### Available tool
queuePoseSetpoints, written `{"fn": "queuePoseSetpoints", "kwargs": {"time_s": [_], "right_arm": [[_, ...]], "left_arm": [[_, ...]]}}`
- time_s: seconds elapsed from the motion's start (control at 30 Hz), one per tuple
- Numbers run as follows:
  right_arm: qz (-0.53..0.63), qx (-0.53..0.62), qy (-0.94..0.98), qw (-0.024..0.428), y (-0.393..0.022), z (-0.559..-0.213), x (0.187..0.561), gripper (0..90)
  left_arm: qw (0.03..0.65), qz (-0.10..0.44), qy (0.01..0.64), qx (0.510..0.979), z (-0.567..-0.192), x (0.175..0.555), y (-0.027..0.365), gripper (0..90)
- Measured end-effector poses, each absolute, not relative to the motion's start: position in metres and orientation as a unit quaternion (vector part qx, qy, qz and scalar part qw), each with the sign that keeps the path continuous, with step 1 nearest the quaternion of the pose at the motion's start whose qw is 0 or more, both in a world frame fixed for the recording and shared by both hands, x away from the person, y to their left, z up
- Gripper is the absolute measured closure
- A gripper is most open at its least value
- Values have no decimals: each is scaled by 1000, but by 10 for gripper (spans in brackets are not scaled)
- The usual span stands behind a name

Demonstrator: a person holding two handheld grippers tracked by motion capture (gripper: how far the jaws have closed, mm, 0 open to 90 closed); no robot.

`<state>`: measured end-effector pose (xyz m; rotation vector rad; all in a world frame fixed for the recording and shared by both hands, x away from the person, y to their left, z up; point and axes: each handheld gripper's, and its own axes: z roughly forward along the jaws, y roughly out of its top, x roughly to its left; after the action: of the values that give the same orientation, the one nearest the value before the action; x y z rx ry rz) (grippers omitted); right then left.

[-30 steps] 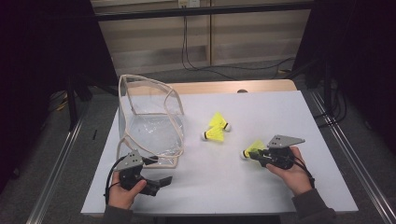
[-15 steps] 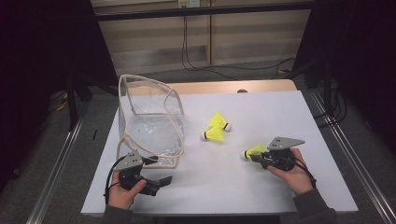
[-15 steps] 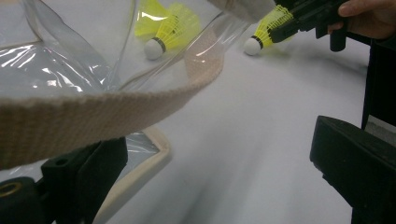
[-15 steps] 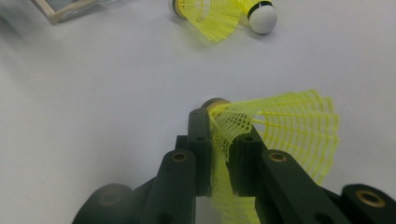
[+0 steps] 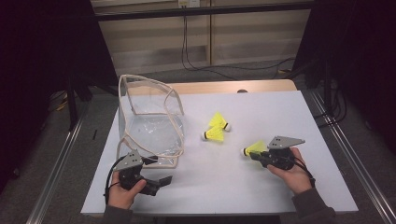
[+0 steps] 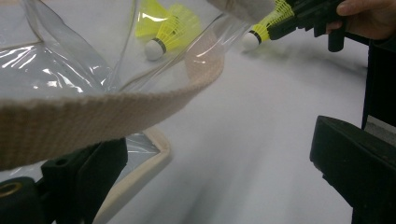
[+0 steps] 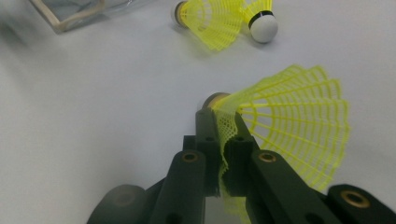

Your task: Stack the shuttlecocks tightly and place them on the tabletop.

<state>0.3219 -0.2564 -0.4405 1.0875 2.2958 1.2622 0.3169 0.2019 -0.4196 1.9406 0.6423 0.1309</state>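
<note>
The left hand [image 5: 122,192] rested near the surface's [image 5: 261,196] front-left corner, its forearm coming in from the front edge, and it held the left claw [image 5: 161,182] low and roughly level, pointing right along the front edge. In the left gripper view its jaws stood wide apart with nothing pressed between them; the beige webbing strap [image 6: 93,112] of the clear plastic bag [image 5: 149,126] crossed in front of them. The bag stood open on the left part of the surface, its front rim just behind that claw.

Near the middle of the surface lay two yellow shuttlecocks [image 5: 217,128] touching each other, well apart from both hands.

Toward the front-right, the right hand [image 5: 292,170] gripped the right claw [image 5: 254,155] from behind, wrist close to the surface, the claw pointing left and slightly toward the far edge. Its jaws had just been closing and stood pinched together on the yellow mesh skirt of a third shuttlecock [image 5: 252,148]. In the right gripper view the skirt [image 7: 299,126] fanned out to the right of the jaws and the cork nose pointed away from the hand. This shuttlecock was at the front-right part of the surface, right of the pair.
</note>
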Motion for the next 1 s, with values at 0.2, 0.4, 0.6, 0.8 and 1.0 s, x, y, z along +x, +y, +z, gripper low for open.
{"fn": "queuePoseSetpoints", "kwargs": {"time_s": [0.2,0.4,0.6,0.8,1.0], "right_arm": [[453,385,789,155,-255,-439,326,871],[459,387,784,159,-252,-438,330,870],[466,391,777,161,-251,-438,332,870],[470,392,775,162,-248,-437,335,870],[473,393,771,164,-244,-436,338,870]], "left_arm": [[522,55,268,808,-420,317,202,41],[521,54,268,809,-419,317,202,41],[523,55,267,808,-419,316,202,41],[523,55,267,807,-419,316,202,41],[522,56,268,808,-419,316,202,41]]}}
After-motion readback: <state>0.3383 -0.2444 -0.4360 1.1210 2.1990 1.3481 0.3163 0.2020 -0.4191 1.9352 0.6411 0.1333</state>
